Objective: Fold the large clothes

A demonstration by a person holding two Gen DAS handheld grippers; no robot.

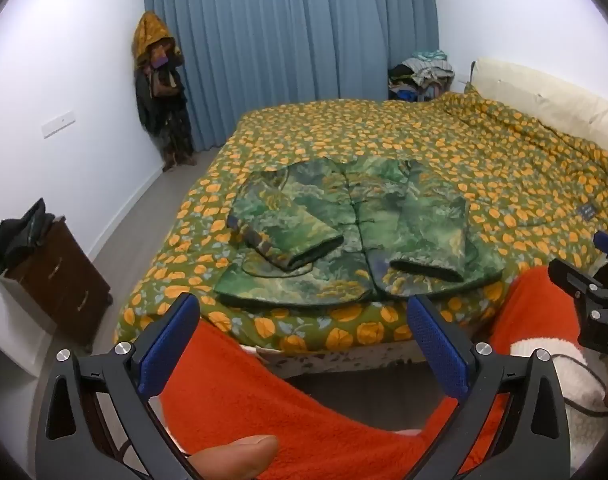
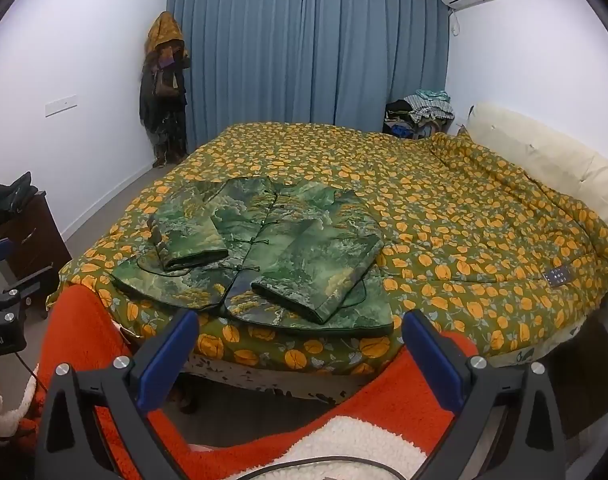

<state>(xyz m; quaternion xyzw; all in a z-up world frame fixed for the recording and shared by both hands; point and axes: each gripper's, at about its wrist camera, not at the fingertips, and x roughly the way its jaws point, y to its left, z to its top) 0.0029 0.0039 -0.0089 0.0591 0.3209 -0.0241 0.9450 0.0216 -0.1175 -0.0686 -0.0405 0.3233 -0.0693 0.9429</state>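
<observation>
A green patterned padded jacket (image 1: pixel 352 232) lies flat on the bed near the front edge, front side up, both sleeves folded in over the body. It also shows in the right wrist view (image 2: pixel 263 256). My left gripper (image 1: pixel 304 312) is open and empty, held back from the bed's front edge. My right gripper (image 2: pixel 299 328) is open and empty, also short of the bed edge. The right gripper's body shows at the right of the left wrist view (image 1: pixel 584 300).
The bed (image 2: pixel 464 216) has a green quilt with orange flowers and a cream headboard (image 2: pixel 544 152) at right. A dark nightstand (image 1: pixel 59 276) stands at left. Clothes hang in the corner (image 1: pixel 159 92). A clothes pile (image 2: pixel 420 116) sits behind the bed. Orange fleece sleeves (image 1: pixel 263 392) fill the foreground.
</observation>
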